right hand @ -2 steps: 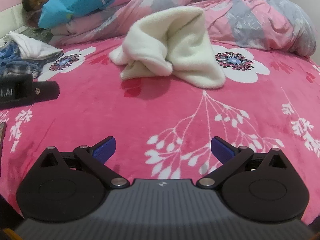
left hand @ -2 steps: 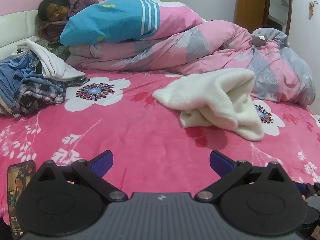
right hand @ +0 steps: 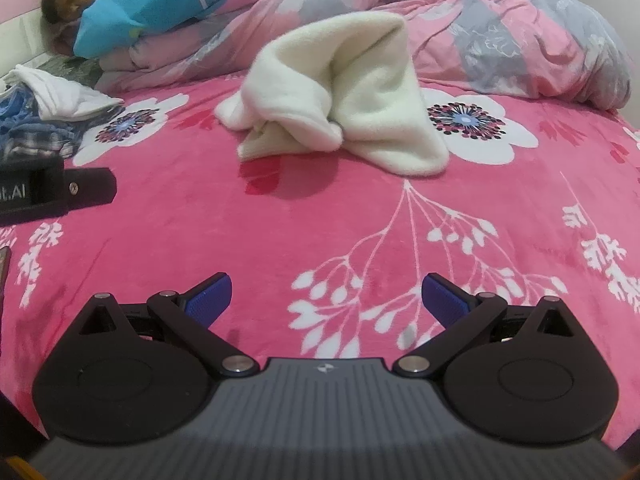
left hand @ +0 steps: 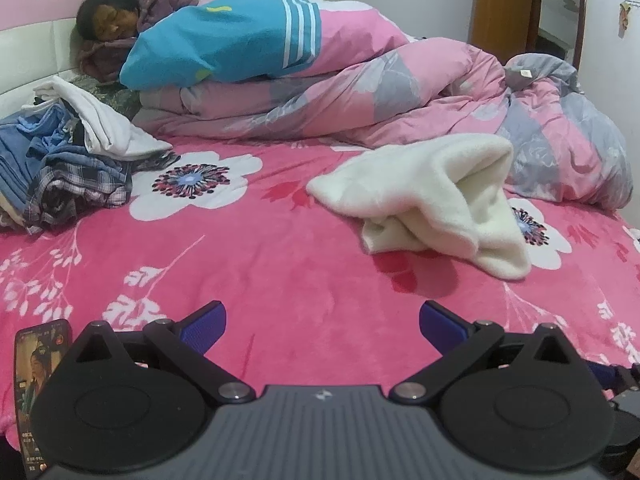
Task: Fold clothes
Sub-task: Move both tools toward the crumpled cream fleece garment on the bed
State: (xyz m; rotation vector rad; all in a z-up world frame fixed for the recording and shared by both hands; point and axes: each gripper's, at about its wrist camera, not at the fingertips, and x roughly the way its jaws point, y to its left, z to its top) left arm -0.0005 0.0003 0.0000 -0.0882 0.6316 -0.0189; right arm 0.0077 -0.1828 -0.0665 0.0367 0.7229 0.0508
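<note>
1. Plush pink blanket (left hand: 280, 264) with white flower and branch prints covers the bed ahead of me; its nap looks short and velvety.
2. One cream fleece garment (left hand: 436, 200) lies crumpled mid-bed, right of centre in my left view, thick and soft, humped into a rounded fold with loose flaps underneath.
3. One smooth pink-and-grey quilt (left hand: 400, 92) is heaped behind it, over a person (left hand: 108, 20) lying at the headboard.
4. One pile of clothes (left hand: 64, 168) sits far left: blue cloth, plaid, and a white piece on top.
5. My left gripper (left hand: 322, 326) and right gripper (right hand: 326, 300) both stand wide apart, blue ribbed pads (right hand: 210, 300) bare, holding nothing.
6. One phone (left hand: 38, 376) lies by my left gripper.
</note>
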